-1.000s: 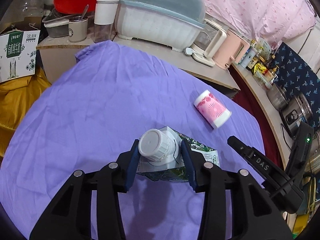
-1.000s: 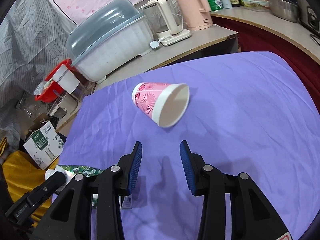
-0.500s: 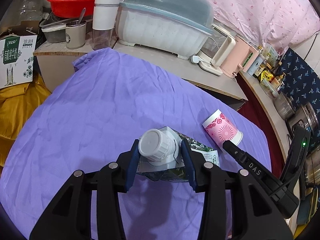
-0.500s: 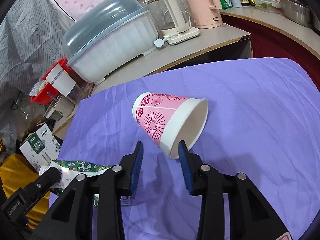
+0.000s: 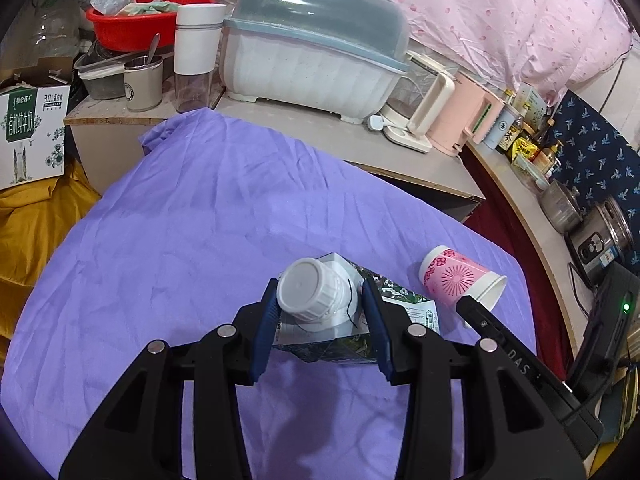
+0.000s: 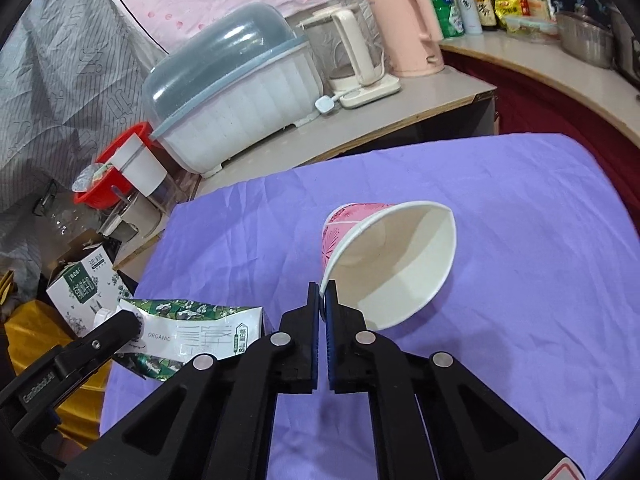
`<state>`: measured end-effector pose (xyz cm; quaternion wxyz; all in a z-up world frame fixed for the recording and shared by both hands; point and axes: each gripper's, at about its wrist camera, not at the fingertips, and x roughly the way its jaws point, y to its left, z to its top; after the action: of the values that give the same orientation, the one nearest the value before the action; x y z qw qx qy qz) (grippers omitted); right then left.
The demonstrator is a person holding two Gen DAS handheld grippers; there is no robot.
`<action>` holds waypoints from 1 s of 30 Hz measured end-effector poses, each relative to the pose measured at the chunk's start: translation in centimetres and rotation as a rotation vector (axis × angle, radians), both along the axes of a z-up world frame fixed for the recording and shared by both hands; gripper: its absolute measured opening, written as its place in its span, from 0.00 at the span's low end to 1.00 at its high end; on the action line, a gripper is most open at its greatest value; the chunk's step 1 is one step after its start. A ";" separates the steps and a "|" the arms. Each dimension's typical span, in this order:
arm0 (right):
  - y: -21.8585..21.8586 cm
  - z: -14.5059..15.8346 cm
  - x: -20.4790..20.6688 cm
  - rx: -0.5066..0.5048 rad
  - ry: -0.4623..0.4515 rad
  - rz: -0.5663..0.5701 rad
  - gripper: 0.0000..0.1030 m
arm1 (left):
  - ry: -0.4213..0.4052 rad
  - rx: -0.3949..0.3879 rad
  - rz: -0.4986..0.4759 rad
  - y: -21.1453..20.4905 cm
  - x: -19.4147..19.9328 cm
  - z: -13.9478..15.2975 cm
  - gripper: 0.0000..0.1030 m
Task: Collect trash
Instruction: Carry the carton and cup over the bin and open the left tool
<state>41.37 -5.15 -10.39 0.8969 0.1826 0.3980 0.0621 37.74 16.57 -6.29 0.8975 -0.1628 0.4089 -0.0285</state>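
My left gripper (image 5: 320, 296) is shut on a green-patterned milk carton (image 5: 340, 320) with a white screw cap, held just above the purple cloth (image 5: 200, 240). The carton also shows in the right wrist view (image 6: 192, 332). A pink flowered paper cup (image 6: 384, 264) lies on its side on the cloth, mouth toward the right camera. My right gripper (image 6: 322, 292) is shut on the cup's rim at its lower left edge. In the left wrist view the cup (image 5: 456, 280) lies right of the carton, with the right gripper's finger at its rim.
Behind the table a counter (image 5: 400, 160) holds a white dish rack with a grey lid (image 5: 312, 56), two kettles (image 5: 456, 120), a red basin (image 5: 144, 20) and cups. A green-and-white box (image 5: 32, 132) and yellow fabric (image 5: 36, 224) lie left. Pots stand at the right.
My right gripper moved forward to the cup and closed on its rim. My left gripper kept hold of the carton and shifted slightly.
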 end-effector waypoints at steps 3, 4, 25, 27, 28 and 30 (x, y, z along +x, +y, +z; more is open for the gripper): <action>-0.9 1.5 -2.2 0.005 -0.023 -0.015 0.04 | -0.014 0.001 -0.017 -1.1 -1.3 1.0 0.39; -1.3 1.9 -2.9 0.007 -0.027 -0.021 0.04 | -0.019 -0.002 -0.025 -1.5 -1.8 1.4 0.39; -17.6 6.9 -24.1 0.019 -0.113 -0.319 0.04 | -0.128 0.019 -0.333 -19.0 -14.5 7.2 0.39; -19.5 6.7 -25.9 0.021 -0.113 -0.355 0.04 | -0.131 0.014 -0.370 -21.2 -15.6 7.3 0.39; -20.2 6.6 -26.6 0.022 -0.112 -0.369 0.04 | -0.131 0.014 -0.386 -22.2 -16.1 7.4 0.39; -22.3 6.4 -28.6 0.025 -0.111 -0.408 0.04 | -0.131 0.013 -0.418 -24.2 -16.9 7.3 0.39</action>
<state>12.81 -27.45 -4.02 0.9090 0.2670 0.3020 -0.1058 20.81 -7.59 0.99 0.8978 -0.0665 0.3747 -0.2218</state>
